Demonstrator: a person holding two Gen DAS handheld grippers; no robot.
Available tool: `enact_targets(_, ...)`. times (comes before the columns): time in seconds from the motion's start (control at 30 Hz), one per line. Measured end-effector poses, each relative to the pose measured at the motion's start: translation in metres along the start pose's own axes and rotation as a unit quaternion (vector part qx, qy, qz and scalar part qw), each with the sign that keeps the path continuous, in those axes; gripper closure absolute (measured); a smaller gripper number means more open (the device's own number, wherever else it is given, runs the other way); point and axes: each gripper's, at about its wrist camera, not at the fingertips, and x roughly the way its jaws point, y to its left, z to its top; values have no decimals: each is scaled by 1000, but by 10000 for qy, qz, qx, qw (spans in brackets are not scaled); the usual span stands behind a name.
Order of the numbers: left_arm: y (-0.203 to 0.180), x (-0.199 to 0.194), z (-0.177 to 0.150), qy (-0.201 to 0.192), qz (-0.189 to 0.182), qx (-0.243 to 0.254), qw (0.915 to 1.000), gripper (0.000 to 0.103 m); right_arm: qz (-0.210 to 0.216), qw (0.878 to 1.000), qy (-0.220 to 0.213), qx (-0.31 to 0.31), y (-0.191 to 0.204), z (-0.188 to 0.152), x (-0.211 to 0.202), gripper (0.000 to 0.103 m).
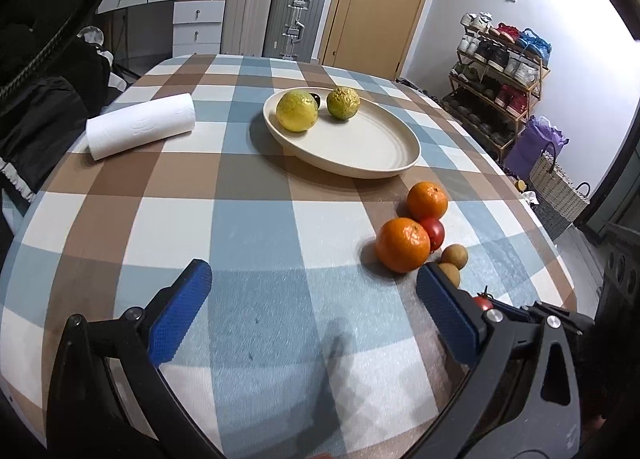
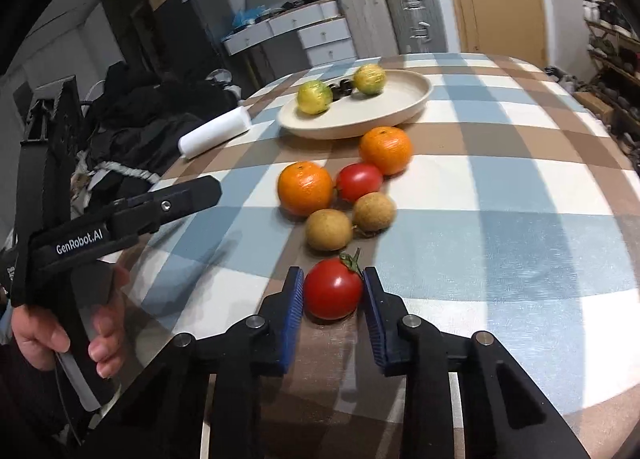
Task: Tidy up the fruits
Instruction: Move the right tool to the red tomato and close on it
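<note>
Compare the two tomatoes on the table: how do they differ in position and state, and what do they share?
The near tomato sits between the right gripper's blue pads, apart from the pile; the far tomato lies free, nestled against two oranges. The near tomato shows a green stem; none shows on the far tomato. Both are red, round, and on the checked tablecloth, not on the plate.

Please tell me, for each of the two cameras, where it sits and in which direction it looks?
Left wrist: sits on the left tongs, open over the checked tablecloth, facing the plate and door.
Right wrist: sits on the right tongs, closed around a red tomato, facing the plate; a hand holding the left tongs shows.
Shared: plate, two oranges, paper roll.
</note>
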Motion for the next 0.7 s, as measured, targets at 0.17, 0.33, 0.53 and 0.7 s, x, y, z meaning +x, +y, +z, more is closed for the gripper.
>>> enact_targets(0.17, -2, 16, 9, 157, -195, 5, 9997, 0, 119, 9992, -276, 245, -15, 9, -15, 73)
enact_targets(0.33, -9, 35, 16, 407, -428, 37, 9982, 0, 175, 9982, -455, 356, -29, 20, -21, 73)
enact_targets(0.53, -24, 54, 19, 709, -644, 262, 9951, 0, 246, 9976, -578, 306, -37, 30, -24, 73)
enact_targets(0.7, -33, 64, 21, 803, -738, 389, 9933, 1, 312, 9973, -565, 341, -45, 33, -20, 73)
